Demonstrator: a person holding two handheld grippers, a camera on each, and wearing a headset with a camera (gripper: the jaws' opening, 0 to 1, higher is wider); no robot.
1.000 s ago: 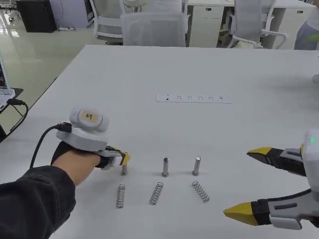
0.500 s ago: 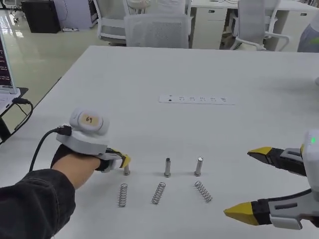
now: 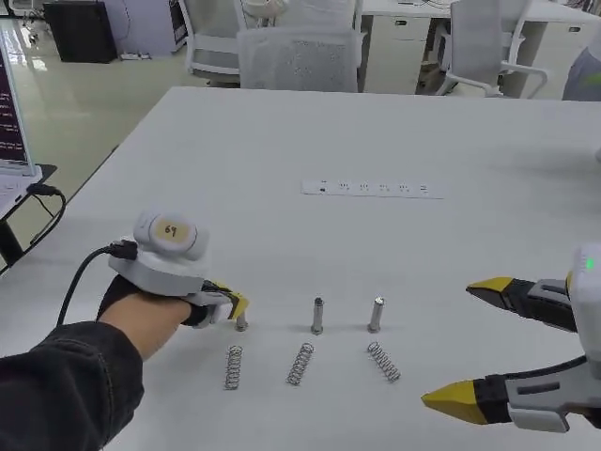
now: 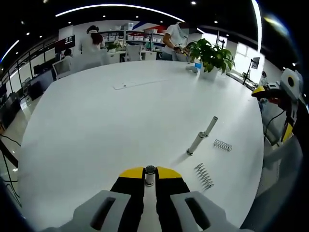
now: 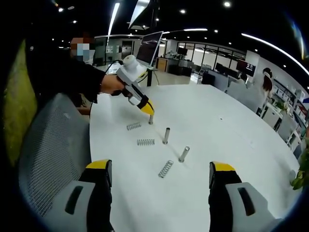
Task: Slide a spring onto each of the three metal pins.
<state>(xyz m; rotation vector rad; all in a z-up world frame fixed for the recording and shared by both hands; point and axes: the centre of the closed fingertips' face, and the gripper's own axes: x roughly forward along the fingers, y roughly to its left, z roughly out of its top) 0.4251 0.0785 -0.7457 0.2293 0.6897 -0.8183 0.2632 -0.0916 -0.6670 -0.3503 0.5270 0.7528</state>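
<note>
Three short metal pins stand in a row on the white table: the left pin, the middle pin and the right pin. In front of each lies a spring. My left gripper is shut on the left pin, whose top shows between the yellow tips of the left gripper. My right gripper hangs wide open at the lower right, apart from everything. From the right gripper view, the pins and springs lie ahead.
A white power strip lies flat further back on the table. Office chairs stand beyond the far edge. A black cable trails from the left gripper off the table's left edge.
The head camera has shifted a little, so the whole scene sits lower. The left gripper stays at the left pin and the right gripper holds still and open.
</note>
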